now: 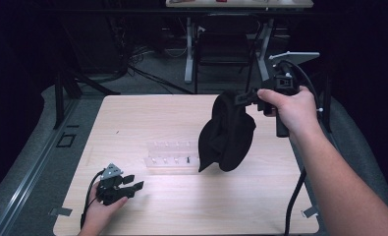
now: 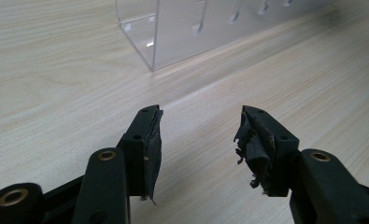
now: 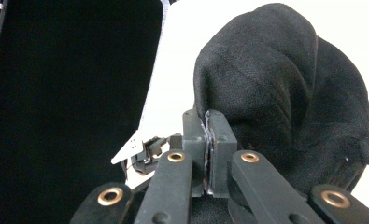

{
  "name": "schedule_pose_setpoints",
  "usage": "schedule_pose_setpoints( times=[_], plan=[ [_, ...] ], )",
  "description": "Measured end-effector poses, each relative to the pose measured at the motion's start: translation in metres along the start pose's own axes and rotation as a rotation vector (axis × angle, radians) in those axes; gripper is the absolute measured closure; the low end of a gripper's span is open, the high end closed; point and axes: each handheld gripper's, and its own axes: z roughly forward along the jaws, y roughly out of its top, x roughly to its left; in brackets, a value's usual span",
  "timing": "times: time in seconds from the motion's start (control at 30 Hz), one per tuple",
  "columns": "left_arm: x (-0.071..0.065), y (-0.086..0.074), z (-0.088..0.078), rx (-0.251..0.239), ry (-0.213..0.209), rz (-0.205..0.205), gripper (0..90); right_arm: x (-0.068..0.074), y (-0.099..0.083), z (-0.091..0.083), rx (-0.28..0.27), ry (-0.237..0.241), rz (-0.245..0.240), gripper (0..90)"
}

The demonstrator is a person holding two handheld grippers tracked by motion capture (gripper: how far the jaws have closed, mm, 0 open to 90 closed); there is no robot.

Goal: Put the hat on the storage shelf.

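Your left gripper (image 1: 132, 187) rests low on the pale wood counter (image 1: 132, 118), fingers apart and empty; your right gripper (image 1: 250, 96) holds a black cap (image 1: 226, 132) aloft, hanging long axis downward above a clear acrylic rack (image 1: 169, 158). Left gripper view: worn rubber pads (image 2: 154, 140) gape toward the rack (image 2: 182, 32), the nearer hand to it. Right gripper view: fingers (image 3: 191, 135) clamp the soft, matte cap's (image 3: 275, 79) edge.

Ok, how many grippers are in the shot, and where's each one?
2. The left gripper rests low on the table near its front left corner, jaws open and empty. The right gripper is raised over the table's right side, shut on a hanging black cap.
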Motion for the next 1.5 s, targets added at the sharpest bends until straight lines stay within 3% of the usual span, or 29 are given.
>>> schedule_pose_setpoints(
  times=[0.7,1.17,1.37,1.5],
  plan=[
    [0.001,0.001,0.000,-0.010,-0.005,-0.008,49.0,0.012,0.013,0.033,0.010,-0.002,-0.013,88.3],
    [0.001,0.002,0.001,-0.001,-0.009,-0.005,49.0,0.007,0.020,0.048,-0.014,-0.014,-0.003,88.3],
    [-0.006,0.005,0.000,-0.035,-0.005,0.005,49.1,0.006,0.020,0.053,-0.018,-0.006,0.001,88.3],
    [-0.018,0.016,-0.003,-0.064,-0.026,0.040,49.3,0.006,0.019,0.054,-0.022,0.003,0.003,88.3]
  ],
)
